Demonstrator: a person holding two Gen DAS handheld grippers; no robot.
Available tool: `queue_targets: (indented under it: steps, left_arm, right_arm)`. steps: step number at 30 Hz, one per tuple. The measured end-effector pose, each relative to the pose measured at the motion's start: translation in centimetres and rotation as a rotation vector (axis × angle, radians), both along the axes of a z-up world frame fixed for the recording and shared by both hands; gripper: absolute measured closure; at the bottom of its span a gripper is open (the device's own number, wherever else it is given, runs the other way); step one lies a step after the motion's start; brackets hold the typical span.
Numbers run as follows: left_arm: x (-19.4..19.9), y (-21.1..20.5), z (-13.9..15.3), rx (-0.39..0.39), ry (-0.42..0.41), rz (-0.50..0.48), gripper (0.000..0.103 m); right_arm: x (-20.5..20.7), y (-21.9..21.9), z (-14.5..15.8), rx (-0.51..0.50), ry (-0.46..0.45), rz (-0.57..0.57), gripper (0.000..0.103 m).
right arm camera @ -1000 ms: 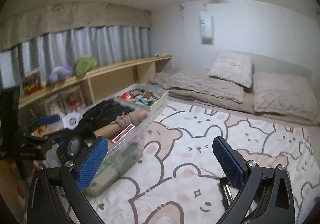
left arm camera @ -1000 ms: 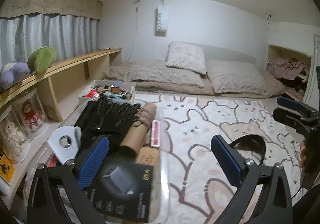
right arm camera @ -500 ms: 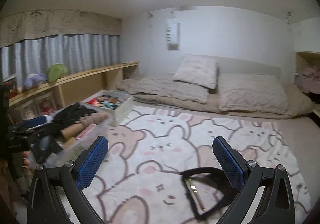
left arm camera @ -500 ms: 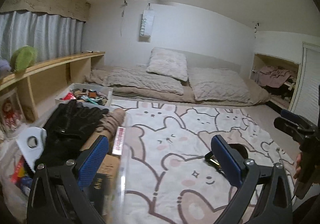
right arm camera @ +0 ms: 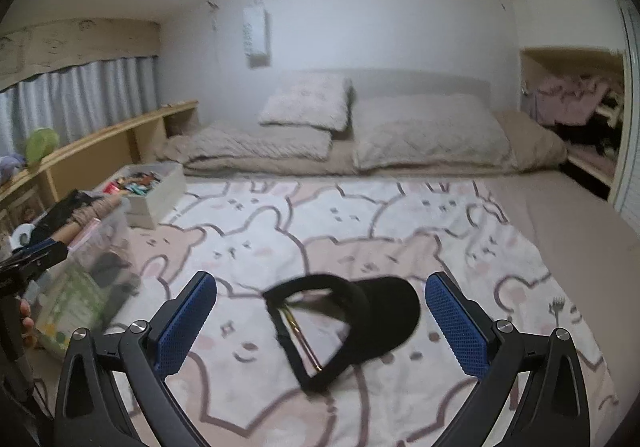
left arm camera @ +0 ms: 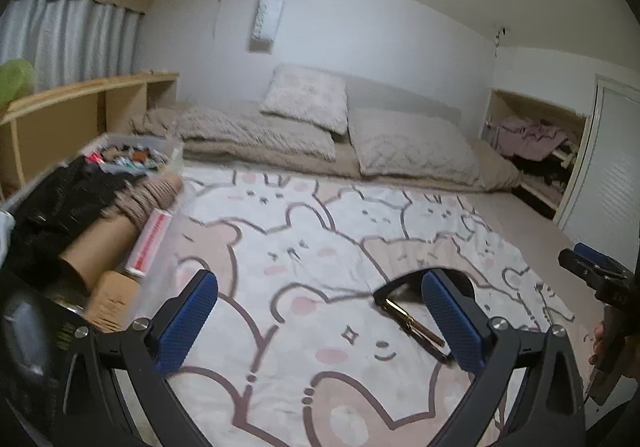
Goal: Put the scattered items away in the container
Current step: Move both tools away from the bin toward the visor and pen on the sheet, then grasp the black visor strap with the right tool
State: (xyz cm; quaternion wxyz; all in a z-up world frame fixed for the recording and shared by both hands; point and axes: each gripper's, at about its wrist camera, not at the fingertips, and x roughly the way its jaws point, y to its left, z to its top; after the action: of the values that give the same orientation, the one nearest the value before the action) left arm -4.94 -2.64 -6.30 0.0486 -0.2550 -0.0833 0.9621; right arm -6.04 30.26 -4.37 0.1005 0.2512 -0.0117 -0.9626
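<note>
A black visor cap (right arm camera: 360,315) lies on the bunny-print rug (right arm camera: 360,231), with a gold pen (right arm camera: 304,343) under its strap. My right gripper (right arm camera: 320,319) hovers open just in front of the cap, fingers either side of it, nothing held. In the left wrist view the cap (left arm camera: 400,283) and the pen (left arm camera: 416,323) show partly behind the right finger (left arm camera: 452,323). My left gripper (left arm camera: 316,323) is open and empty over the rug. The clear plastic container (right arm camera: 100,247) at the left holds black gloves (left arm camera: 60,199), a cardboard tube (left arm camera: 96,243) and boxes.
A white tray (right arm camera: 156,191) of small items stands behind the container. A wooden shelf (left arm camera: 80,103) runs along the left wall. Bedding and pillows (right arm camera: 360,135) lie at the far end. A closet nook (right arm camera: 576,111) with clothes is at the right. The other gripper (left arm camera: 600,279) shows at the right edge.
Both grippers swung right, away from the container and toward the rug's middle. The black cap and pen came into full view between the right gripper's fingers. Both stayed open.
</note>
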Motion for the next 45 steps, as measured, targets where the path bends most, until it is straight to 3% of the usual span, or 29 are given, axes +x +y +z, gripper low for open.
queue_targets:
  steps: [5,15,18,25,27,31,34,39,45]
  left_arm:
    - [-1.8,1.8,-2.9,0.004,-0.067,-0.034,0.0]
    - [-5.4,4.0,-8.4,0.019,-0.233,-0.1,0.0]
    - [-6.1,5.0,-9.6,0.019,-0.258,-0.132,0.0]
    - [-6.9,8.3,-11.9,-0.138,-0.31,-0.226,0.0]
    - [-7.2,9.0,-12.7,-0.166,-0.33,-0.238,0.0]
    - [-8.0,9.8,-14.0,-0.127,-0.391,-0.27,0.0]
    - [-8.6,10.8,-15.2,-0.12,-0.491,-0.333,0.0]
    - [-9.3,11.8,-16.3,-0.136,-0.548,-0.377,0.0]
    - [-9.7,13.7,-17.0,-0.143,-0.564,-0.452,0.0]
  right_arm:
    - [-2.2,0.7,-2.8,0.025,-0.136,-0.036,0.0]
    - [-6.4,0.9,-7.5,-0.039,-0.481,-0.001,0.0]
    - [-7.4,1.2,-9.4,-0.021,-0.507,0.0,0.0]
    - [-7.8,2.8,-14.0,-0.002,-0.531,0.036,0.0]
    - [-7.9,3.3,-14.6,-0.055,-0.527,0.043,0.0]
    - [-8.2,3.6,-16.1,-0.181,-0.559,0.043,0.0]
    - [-8.4,3.0,-17.4,-0.235,-0.628,0.073,0.001]
    - [-9.3,2.8,-18.9,-0.34,-0.651,0.082,0.022]
    - [-10.8,3.2,-19.4,-0.464,-0.633,0.059,0.026]
